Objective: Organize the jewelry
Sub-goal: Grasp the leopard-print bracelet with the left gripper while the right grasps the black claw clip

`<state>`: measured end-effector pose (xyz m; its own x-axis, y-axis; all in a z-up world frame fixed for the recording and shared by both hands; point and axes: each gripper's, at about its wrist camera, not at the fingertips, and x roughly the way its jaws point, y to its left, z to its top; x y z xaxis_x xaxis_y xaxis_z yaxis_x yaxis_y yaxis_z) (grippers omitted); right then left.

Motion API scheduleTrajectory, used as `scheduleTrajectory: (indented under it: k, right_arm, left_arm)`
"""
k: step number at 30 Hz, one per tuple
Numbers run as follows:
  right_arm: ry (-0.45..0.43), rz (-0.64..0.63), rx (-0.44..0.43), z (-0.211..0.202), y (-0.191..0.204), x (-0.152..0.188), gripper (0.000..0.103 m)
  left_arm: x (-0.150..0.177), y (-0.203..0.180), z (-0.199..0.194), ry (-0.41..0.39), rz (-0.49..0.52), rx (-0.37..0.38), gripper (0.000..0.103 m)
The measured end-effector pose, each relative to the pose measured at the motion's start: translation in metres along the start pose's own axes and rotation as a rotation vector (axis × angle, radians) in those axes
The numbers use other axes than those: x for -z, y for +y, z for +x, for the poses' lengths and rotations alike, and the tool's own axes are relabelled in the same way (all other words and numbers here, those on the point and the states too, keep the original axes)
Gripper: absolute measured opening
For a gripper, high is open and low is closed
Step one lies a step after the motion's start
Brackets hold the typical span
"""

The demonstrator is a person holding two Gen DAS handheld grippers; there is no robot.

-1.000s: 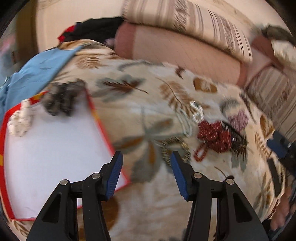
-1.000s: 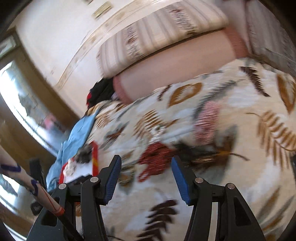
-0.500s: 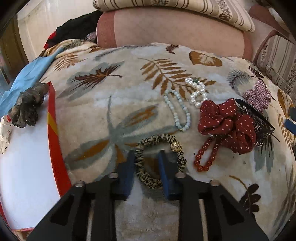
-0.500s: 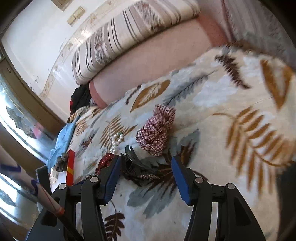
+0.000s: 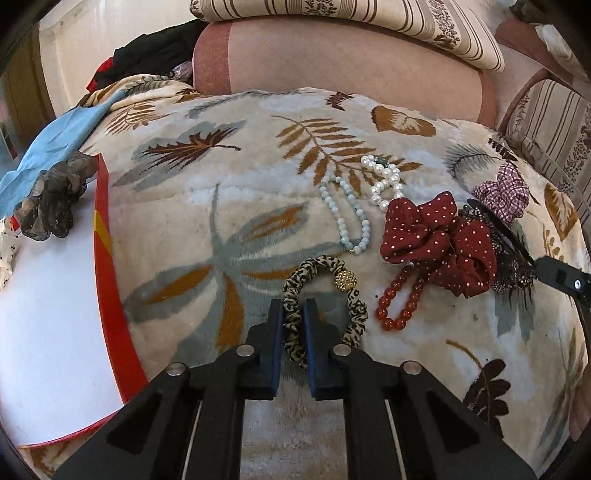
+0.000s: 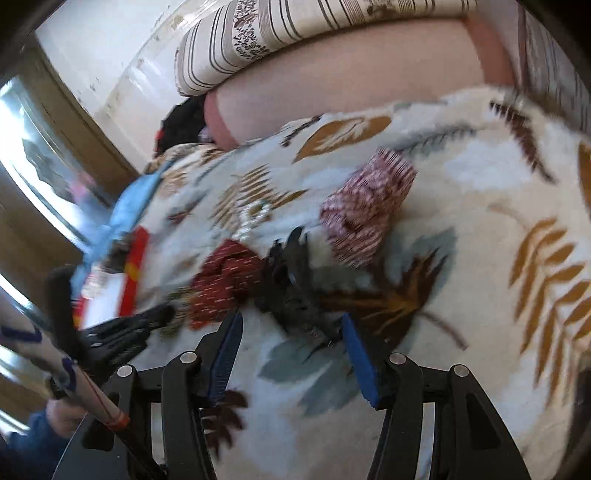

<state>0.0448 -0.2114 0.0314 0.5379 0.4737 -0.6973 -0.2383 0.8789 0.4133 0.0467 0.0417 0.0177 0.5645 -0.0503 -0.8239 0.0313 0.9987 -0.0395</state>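
Note:
My left gripper [image 5: 293, 310] is shut on the left side of a leopard-print hair tie [image 5: 332, 269] with a gold bead, lying on the leaf-patterned blanket [image 5: 221, 206]. Beside it lie a red bead bracelet [image 5: 399, 299], a pale blue bead bracelet [image 5: 351, 218], a pearl bracelet [image 5: 384, 177], a red dotted scrunchie [image 5: 439, 236], a black hair clip [image 5: 509, 258] and a checked scrunchie [image 5: 502, 192]. My right gripper [image 6: 291, 328] is open, its jaws either side of the black hair clip [image 6: 291, 284], not closed on it. The checked scrunchie [image 6: 365, 210] lies beyond.
A white tray with a red rim [image 5: 110, 295] sits at the left; a dark sheer scrunchie [image 5: 51, 203] rests on its far corner. Blue cloth [image 5: 55, 144] lies behind it. A pink bolster [image 5: 351, 66] and striped pillow [image 5: 369, 14] bound the far side.
My left gripper came down and closed on the leopard-print hair tie. My right gripper swung in toward the black hair clip, still open.

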Motion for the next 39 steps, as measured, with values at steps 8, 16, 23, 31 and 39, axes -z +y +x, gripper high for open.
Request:
scheduleTrajectory:
  k: [8,16,23,31,39]
  right_arm:
    - [-0.017,-0.156,0.071,0.01,0.023,-0.005,0.068]
    - [0.038,-0.282,0.139,0.036,0.035,-0.006,0.068]
    - [0.069,-0.284,0.163,0.052,0.029,-0.007,0.039]
    - [-0.044,-0.172,0.133,0.013,0.017,-0.01,0.039]
    - [-0.19,-0.076,0.031,-0.04,0.03,0.003,0.039]
  left_arm:
    - [-0.001,0.001,0.003,-0.008,0.01,0.013,0.01]
    - [-0.002,0.003,0.005,-0.02,0.004,0.038,0.017]
    - [-0.003,-0.003,0.007,-0.042,0.021,0.031,0.014]
    - [0.001,-0.002,-0.013,-0.096,0.003,0.078,0.006]
    - [0.01,-0.015,-0.062,-0.166,0.034,0.123,0.006]
